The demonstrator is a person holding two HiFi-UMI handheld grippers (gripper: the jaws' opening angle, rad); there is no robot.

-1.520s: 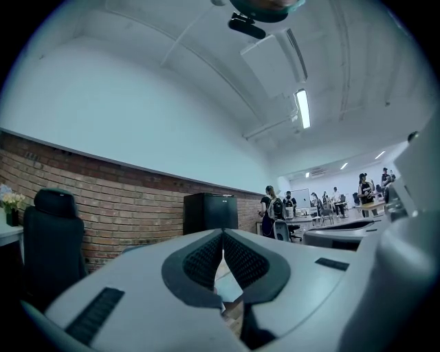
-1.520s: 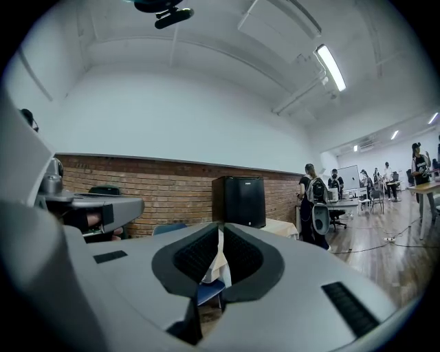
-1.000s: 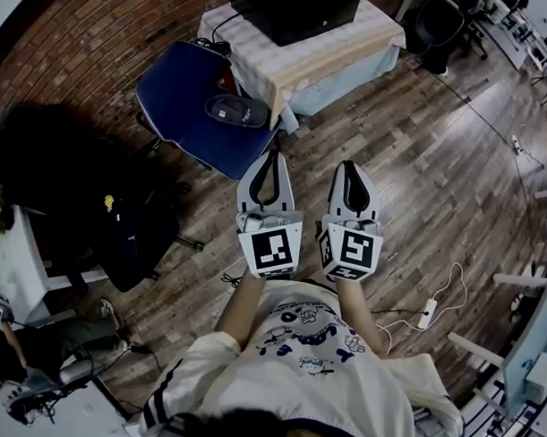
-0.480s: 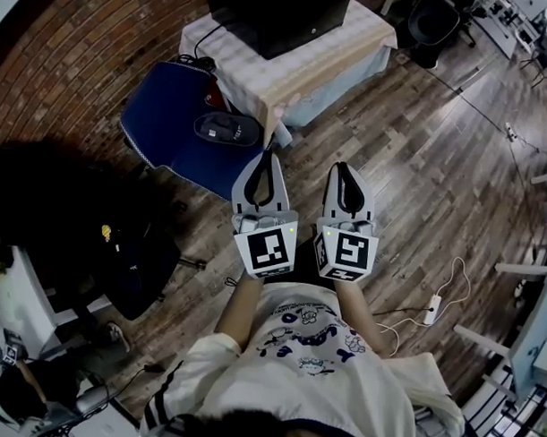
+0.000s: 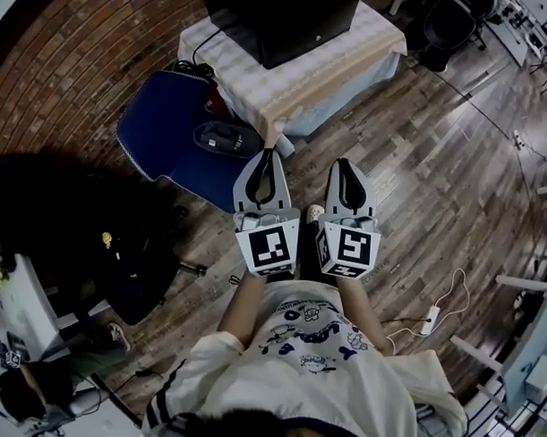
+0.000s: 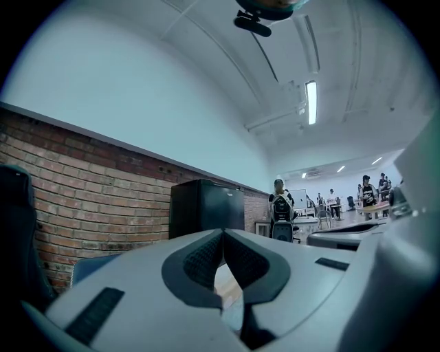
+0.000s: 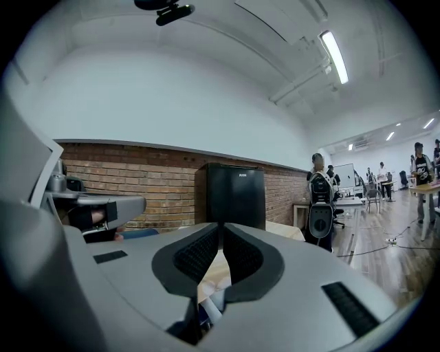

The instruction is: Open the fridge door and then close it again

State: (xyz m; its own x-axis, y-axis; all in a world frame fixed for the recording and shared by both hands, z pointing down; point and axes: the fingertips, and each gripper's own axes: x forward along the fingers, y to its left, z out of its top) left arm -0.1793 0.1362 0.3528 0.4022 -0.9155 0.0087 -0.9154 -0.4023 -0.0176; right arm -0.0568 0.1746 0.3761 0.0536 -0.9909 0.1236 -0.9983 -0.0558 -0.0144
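Both grippers nearing the fridge point(image 5: 284, 20)
Left gripper point(image 5: 271, 158) and right gripper point(image 5: 344, 164), jaws together and empty, have drawn nearer it; the door is untouched.

Open lab: brick wall point(image 7: 137, 179), desks point(image 6: 316, 220)

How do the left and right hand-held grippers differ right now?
In the head view the left hand-held gripper ends over the blue chair; the right hand-held gripper ends over floor. The left reaches nearer the table than the right. Both are shut, empty and aimed at the fridge.
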